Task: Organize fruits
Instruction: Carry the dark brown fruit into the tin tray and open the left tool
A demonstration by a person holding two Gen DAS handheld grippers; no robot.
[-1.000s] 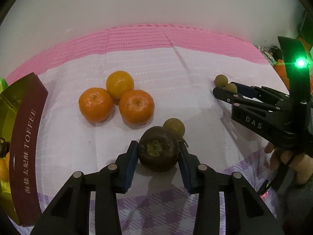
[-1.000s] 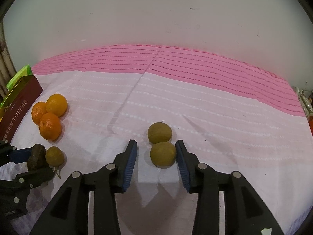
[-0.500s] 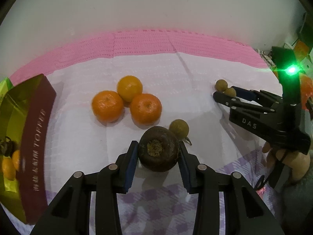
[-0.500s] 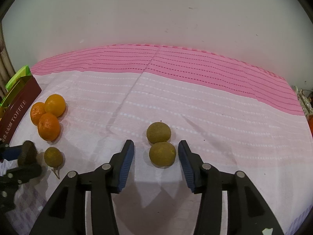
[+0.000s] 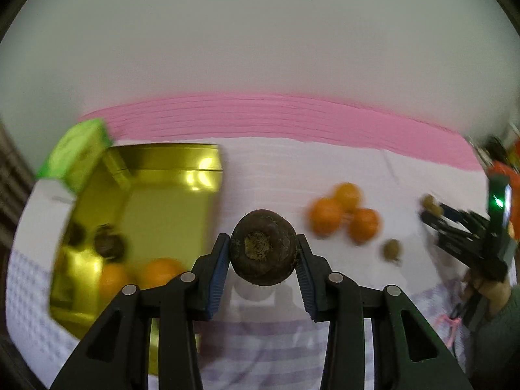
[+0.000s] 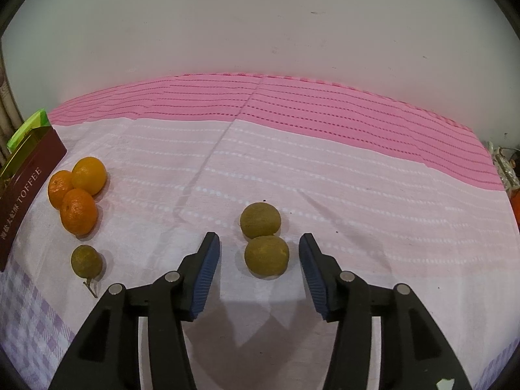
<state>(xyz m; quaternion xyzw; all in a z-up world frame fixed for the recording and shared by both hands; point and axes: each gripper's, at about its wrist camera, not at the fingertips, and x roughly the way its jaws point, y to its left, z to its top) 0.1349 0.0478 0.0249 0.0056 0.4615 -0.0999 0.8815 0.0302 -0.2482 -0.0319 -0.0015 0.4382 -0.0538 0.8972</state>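
Observation:
My left gripper [image 5: 263, 256] is shut on a dark brown round fruit [image 5: 263, 247] and holds it above the cloth, just right of the open gold tin [image 5: 169, 201]. The tin holds dark fruits [image 5: 109, 245] and oranges [image 5: 156, 271]. Three oranges [image 5: 344, 214] and a small green-brown fruit [image 5: 391, 248] lie on the cloth to the right. My right gripper [image 6: 260, 260] is open, its jaws on either side of the nearer of two green-brown fruits [image 6: 266, 255], not touching it. The second one [image 6: 260, 220] sits just behind.
In the right wrist view the tin's maroon TOFFEE side [image 6: 22, 201] stands at the far left, with three oranges [image 6: 76, 191] and a small stemmed fruit [image 6: 86, 261] beside it. A green box [image 5: 74, 152] sits behind the tin. A white wall runs along the back.
My left gripper has lifted the dark fruit and swung left toward the tin. My right gripper has opened wider around the nearer green-brown fruit.

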